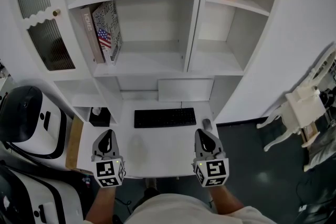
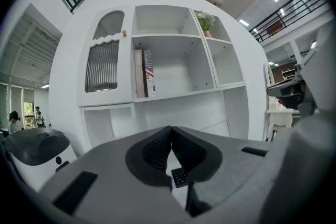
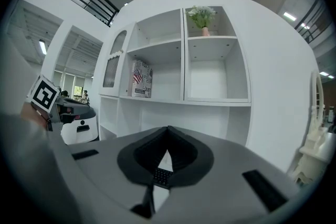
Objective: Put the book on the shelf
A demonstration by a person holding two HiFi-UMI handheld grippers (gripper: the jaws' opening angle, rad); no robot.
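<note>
Head view – book: the book (image 1: 109, 31) with the flag cover stands on the shelf (image 1: 152, 64), in the left compartment, tilted against a plain brown book (image 1: 92, 35) at its left.
Head view – left hand-held gripper (image 1: 106, 137): clenched and empty, over the white surface (image 1: 157, 152), well apart from the shelf.
Head view – right hand-held gripper (image 1: 203, 137): also clenched on nothing, over the same surface, just this side of the black keyboard (image 1: 164, 117).
Left gripper view – jaws: the tips meet with nothing between them; only a bit of keyboard shows through the gap lower down.
Left gripper view – book (image 2: 149, 80): upright on its board, far ahead of the jaws and untouched.
Right gripper view – jaws: pressed together at the tip, carrying nothing.
Right gripper view – book (image 3: 139, 78): in the left compartment; the compartment beside it is bare, and a vase (image 3: 205, 31) with a plant sits in the one above that.
Progress: placing looks finished, since the book rests on the shelf and neither gripper carries anything.
Left to do: seemingly nothing, unless the leaning book needs straightening.
</note>
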